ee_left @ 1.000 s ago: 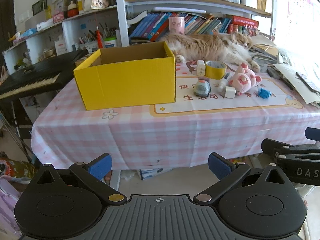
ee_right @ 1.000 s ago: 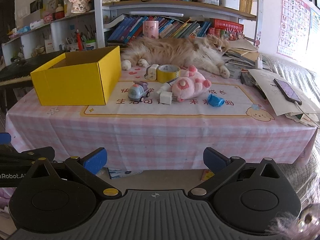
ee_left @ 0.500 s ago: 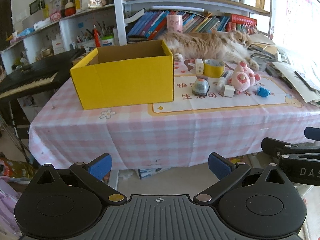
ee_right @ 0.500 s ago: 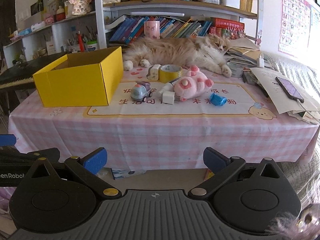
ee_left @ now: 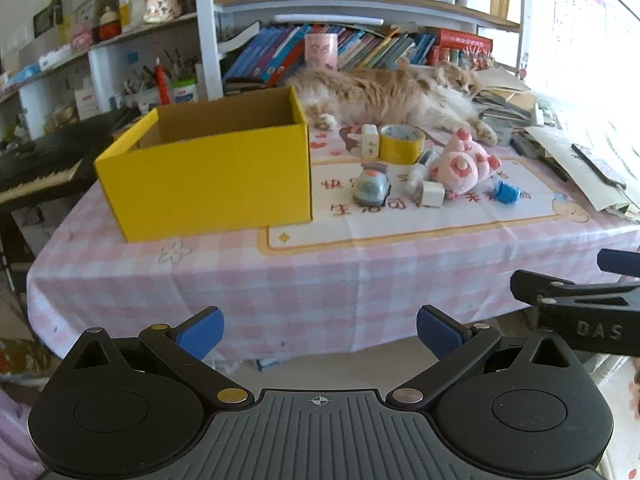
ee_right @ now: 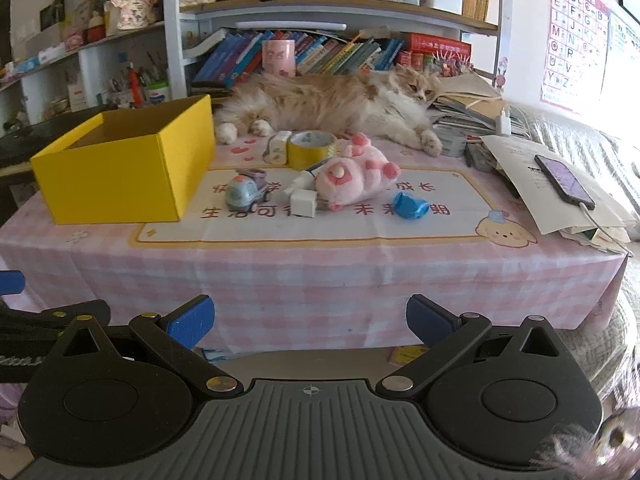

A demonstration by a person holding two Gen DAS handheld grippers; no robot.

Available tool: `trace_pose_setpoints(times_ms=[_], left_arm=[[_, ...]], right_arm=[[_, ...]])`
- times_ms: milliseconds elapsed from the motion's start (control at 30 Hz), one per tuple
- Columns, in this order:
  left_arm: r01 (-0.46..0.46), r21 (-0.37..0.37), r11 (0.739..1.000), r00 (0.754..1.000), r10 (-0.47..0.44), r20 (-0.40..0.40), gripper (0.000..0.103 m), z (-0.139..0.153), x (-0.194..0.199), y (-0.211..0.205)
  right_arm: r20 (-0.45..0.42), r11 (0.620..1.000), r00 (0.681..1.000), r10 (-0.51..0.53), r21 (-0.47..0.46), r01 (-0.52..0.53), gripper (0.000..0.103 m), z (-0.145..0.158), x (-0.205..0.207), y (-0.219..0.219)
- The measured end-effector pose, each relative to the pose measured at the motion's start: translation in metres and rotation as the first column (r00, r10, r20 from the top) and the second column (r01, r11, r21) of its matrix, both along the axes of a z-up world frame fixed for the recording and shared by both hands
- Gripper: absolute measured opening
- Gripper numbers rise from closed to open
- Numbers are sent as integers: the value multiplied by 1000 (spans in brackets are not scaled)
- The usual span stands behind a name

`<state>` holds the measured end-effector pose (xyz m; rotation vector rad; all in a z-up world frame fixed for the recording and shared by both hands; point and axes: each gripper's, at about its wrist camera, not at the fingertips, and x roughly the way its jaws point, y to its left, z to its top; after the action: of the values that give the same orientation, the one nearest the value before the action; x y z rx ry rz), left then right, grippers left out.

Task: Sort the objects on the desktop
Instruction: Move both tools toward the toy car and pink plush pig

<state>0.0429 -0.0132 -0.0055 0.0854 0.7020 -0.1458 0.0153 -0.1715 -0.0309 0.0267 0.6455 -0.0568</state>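
At nine o'clock on the pink checked tablecloth (ee_right: 320, 276) stands the yellow box (ee_right: 120, 172), open at the top, with nothing visible inside from the left wrist view. Just to its right, toward the centre of the printed mat (ee_right: 360, 228), sits a small blue-grey toy car (ee_right: 246, 192), and beside that a white cube (ee_right: 303, 204) lies touching or nearly touching the pink plush toy (ee_right: 352, 180), which lies on its side. At about twelve o'clock behind these stand a small white block (ee_right: 280, 146) and a roll of yellow tape (ee_right: 312, 148), side by side. A crumpled blue object (ee_right: 410, 206) rests alone on the mat at about three o'clock from the plush. A long-haired cat (ee_right: 340, 108) lies stretched along the far edge of the table, in front of the bookshelves (ee_right: 320, 52). At three o'clock a phone (ee_right: 564, 180) lies on loose papers (ee_right: 532, 184). The left gripper (ee_left: 320, 330) hangs short of the table's near edge, at six o'clock from the box, fingers spread wide and holding nothing. The right gripper (ee_right: 310, 320) hangs likewise before the near edge, fingers spread wide and empty.
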Motion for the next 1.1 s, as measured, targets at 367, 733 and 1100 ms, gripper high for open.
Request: trace_pose_setpoints(times_ms=[367, 733, 1100], left_arm=[[43, 40, 998, 998, -45, 38, 103, 7, 40, -27], [31, 3, 1000, 999, -31, 11, 103, 7, 85, -61], [22, 15, 1000, 1000, -22, -13, 103, 5, 130, -97]], right_arm=[[15, 1000, 1000, 17, -13, -17, 103, 5, 52, -18], [-7, 999, 1000, 23, -42, -24, 103, 8, 98, -57], [-24, 999, 999, 43, -6, -43, 103, 7, 152, -101]])
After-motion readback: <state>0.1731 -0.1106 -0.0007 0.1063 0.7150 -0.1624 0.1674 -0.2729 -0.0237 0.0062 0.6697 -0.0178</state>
